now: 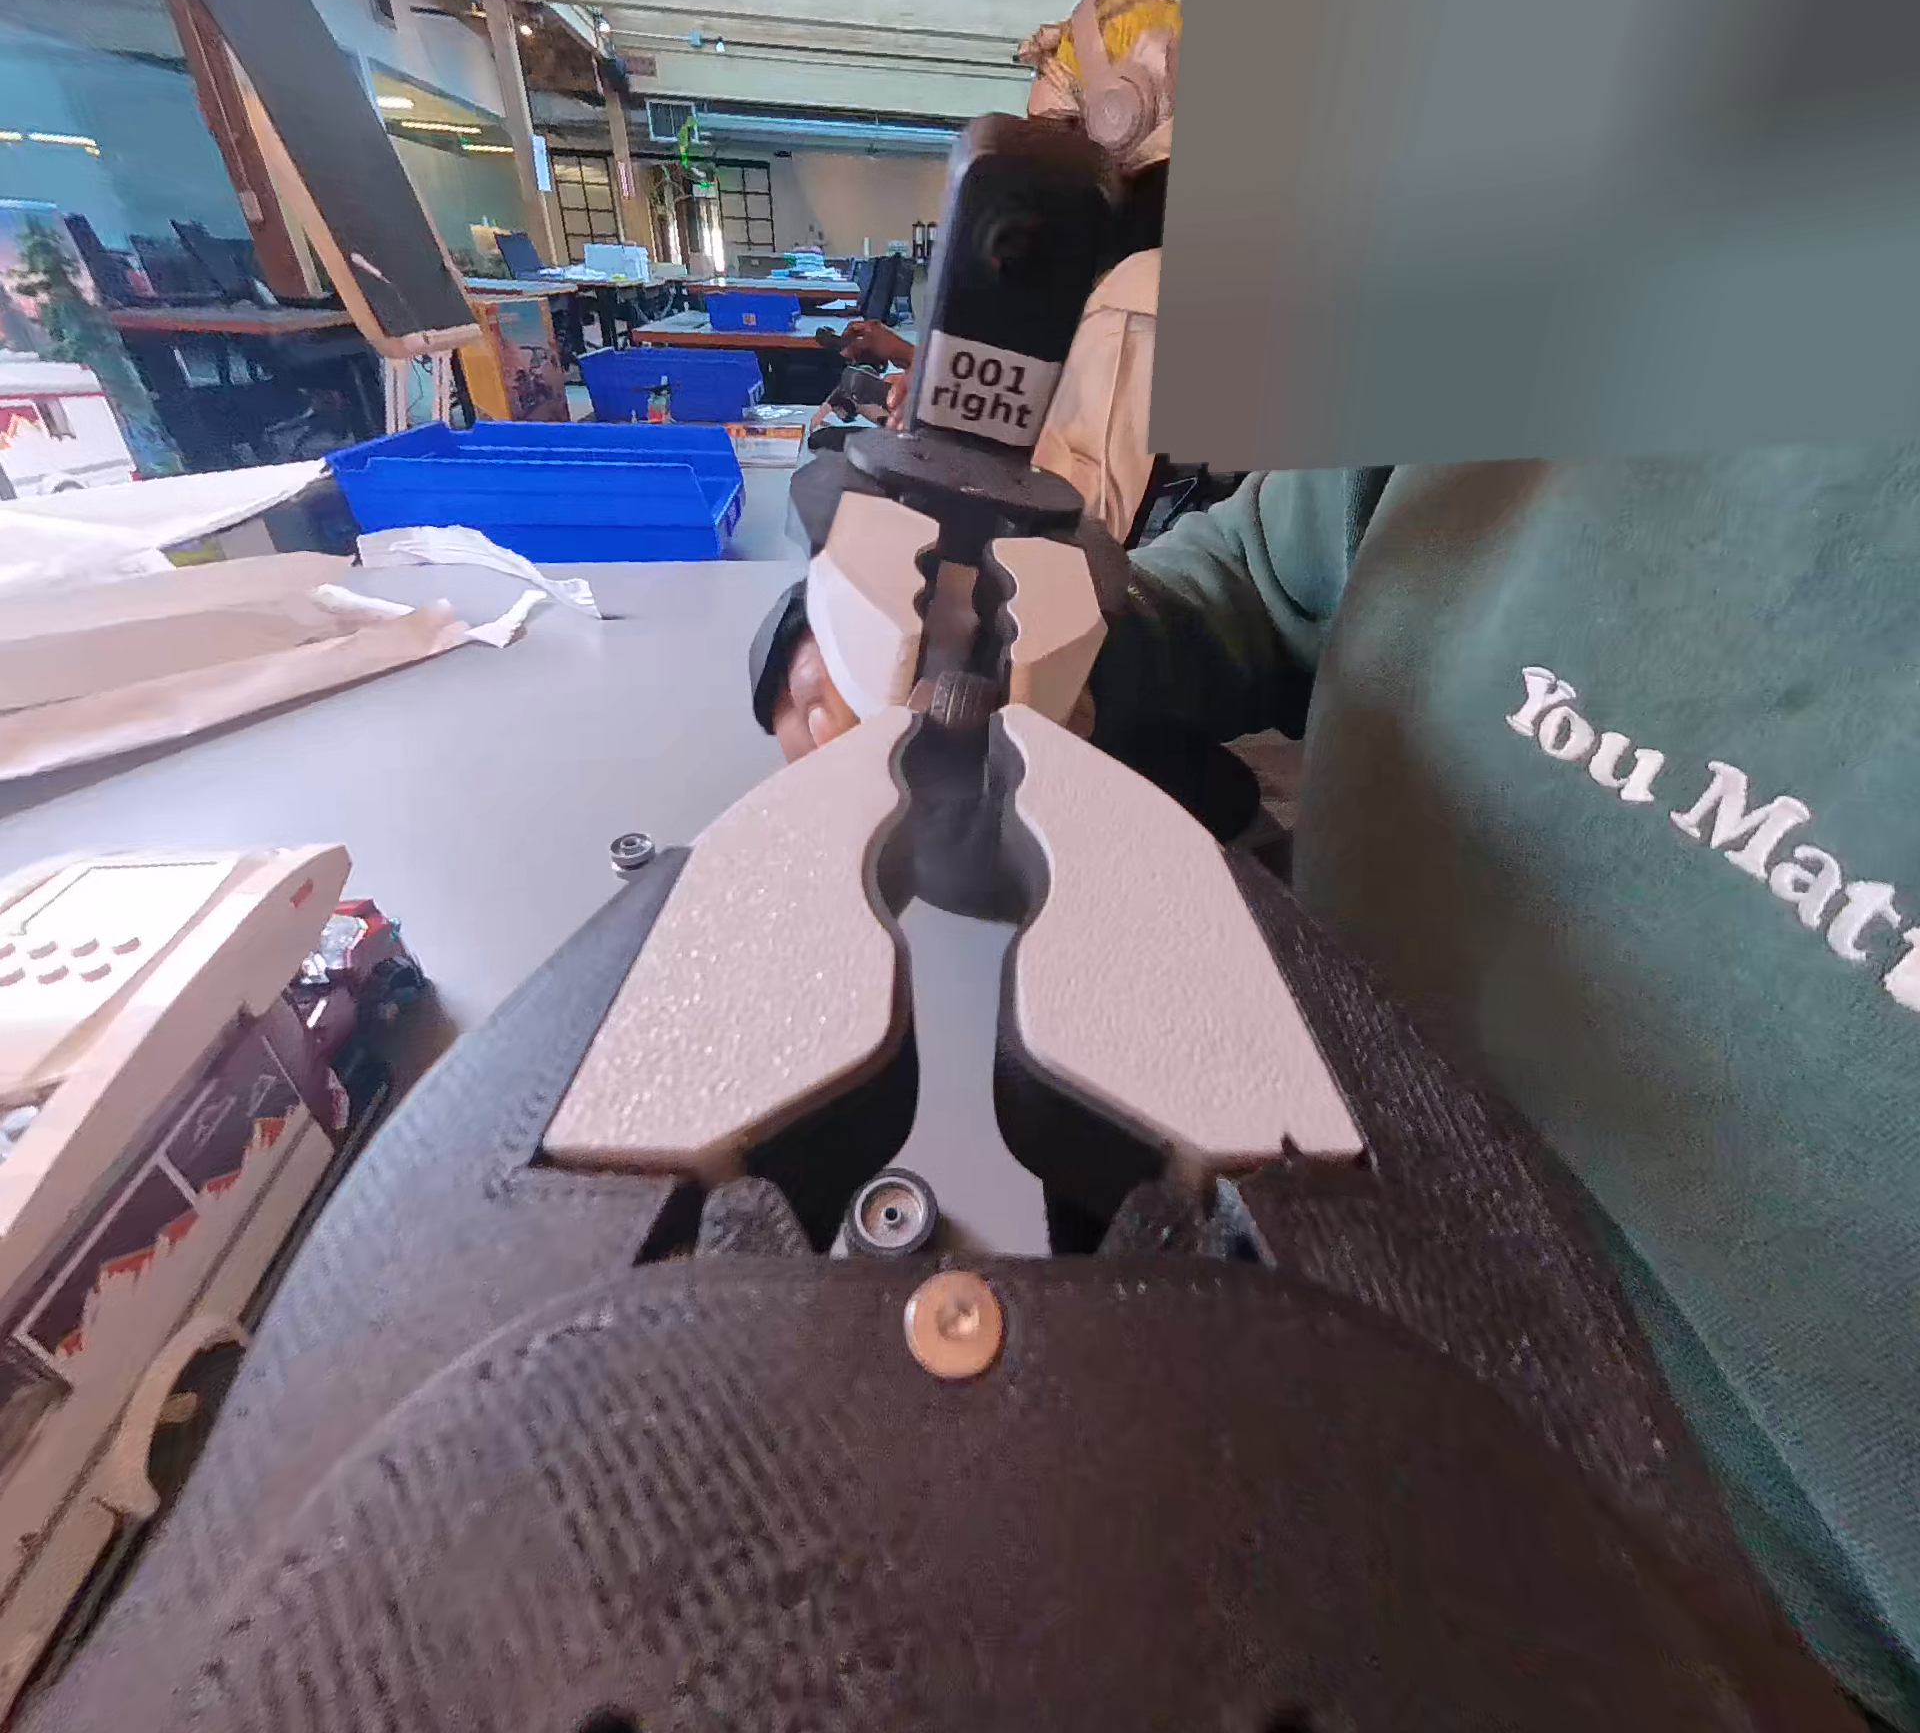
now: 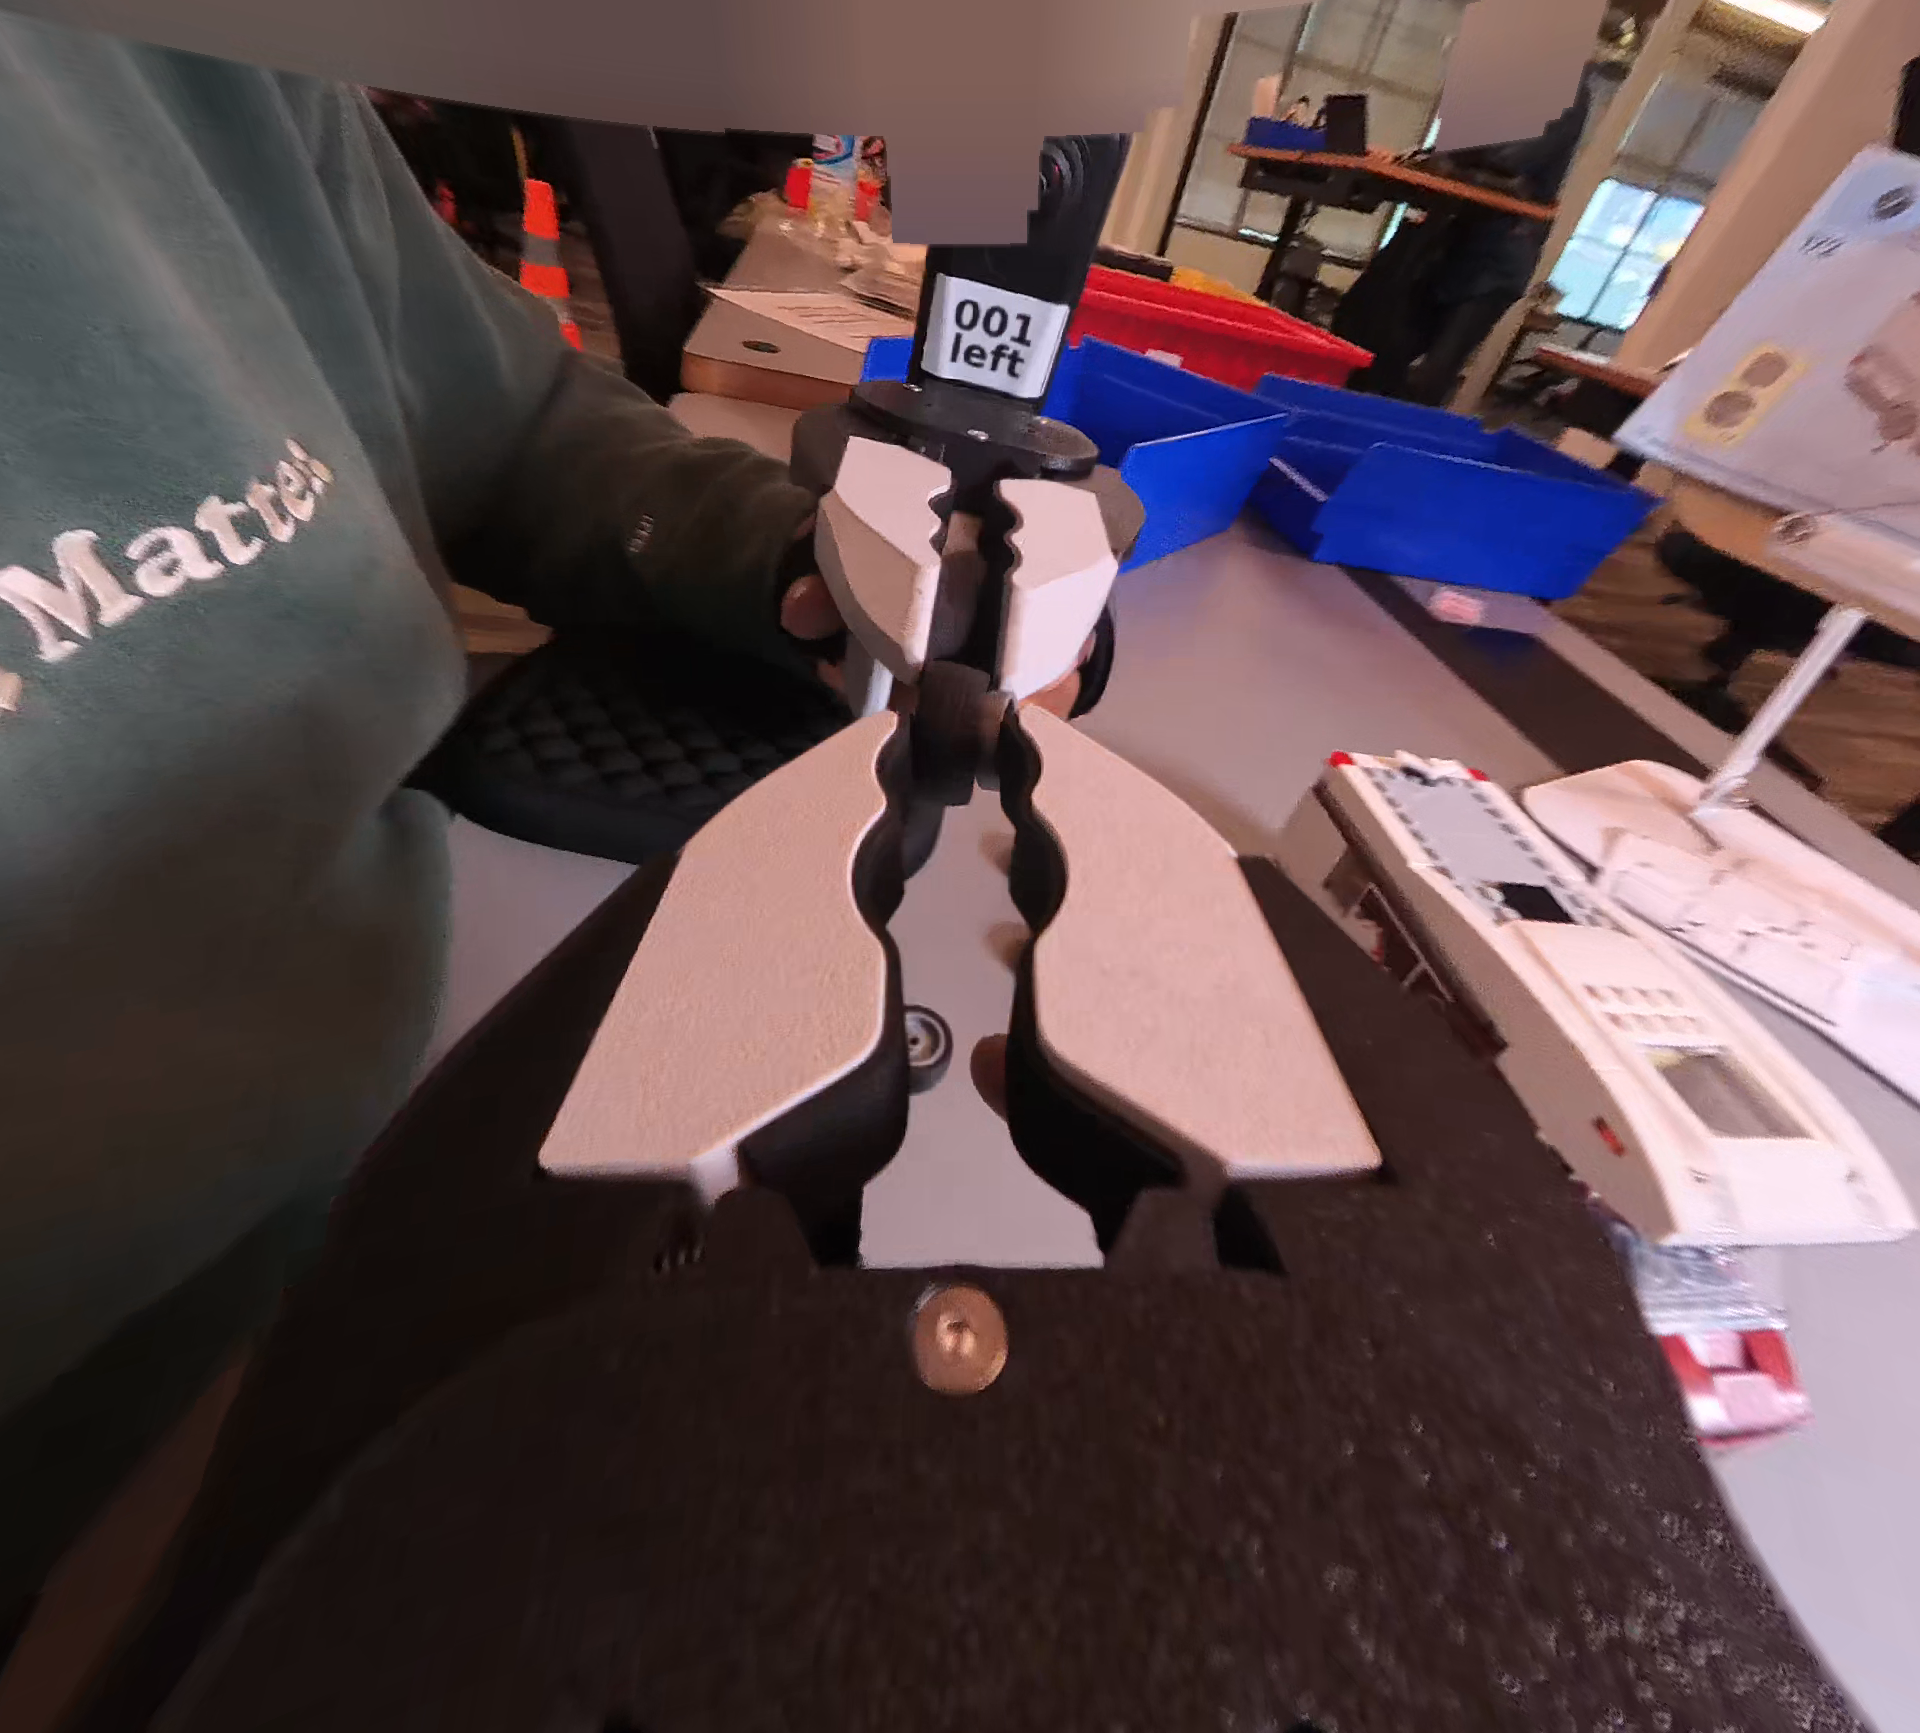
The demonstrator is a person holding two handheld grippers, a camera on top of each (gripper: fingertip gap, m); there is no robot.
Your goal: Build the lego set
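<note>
Right claw clenches a small black tyre, tip to tip with the left claw, whose grip I cannot tell. Open grey surface lies beneath, with a white toy van at its edge and a loose wheel.

A grey table held blue bins, crumpled paper and a white toy van. A little wheel lay loose near the van. A red bin and an orange cone stood far back.
</note>
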